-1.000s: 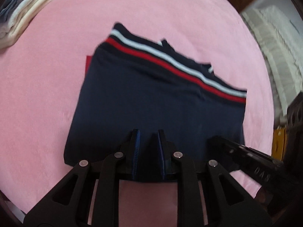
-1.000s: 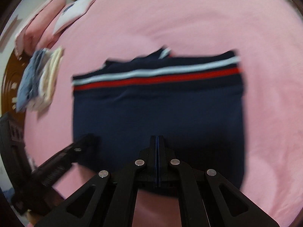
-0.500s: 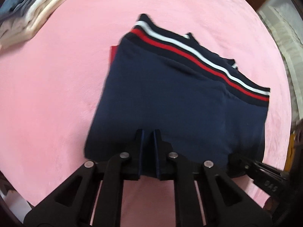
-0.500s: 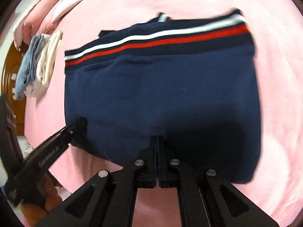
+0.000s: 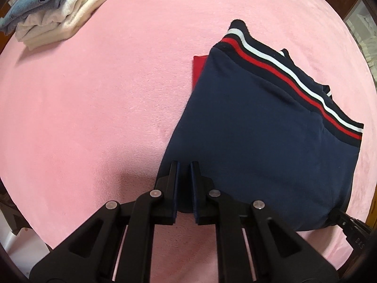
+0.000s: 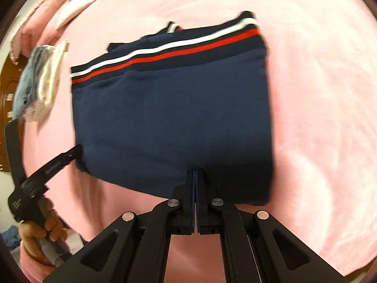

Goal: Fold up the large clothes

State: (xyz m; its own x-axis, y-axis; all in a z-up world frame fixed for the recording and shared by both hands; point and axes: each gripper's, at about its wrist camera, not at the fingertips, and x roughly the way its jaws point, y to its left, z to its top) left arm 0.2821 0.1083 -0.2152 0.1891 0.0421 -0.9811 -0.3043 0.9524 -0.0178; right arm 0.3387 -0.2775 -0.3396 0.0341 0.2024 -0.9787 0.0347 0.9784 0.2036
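Note:
A folded navy garment with a red and white striped band lies on the pink blanket; it also shows in the right wrist view. My left gripper is shut on its near left corner, the jaws pinching navy cloth. My right gripper is shut on the near edge of the garment, toward its right side. The left gripper shows from the side at the garment's left corner. A red piece peeks from under the garment's left edge.
A stack of folded clothes, blue on top of white and cream, sits at the far left of the pink blanket; it shows blurred in the right wrist view. Pink and white pillows lie beyond. Wooden furniture borders the bed.
Both grippers stayed shut on the garment's near edge. The garment has shifted right and closer in the left wrist view, and the stack of clothes has come further into sight.

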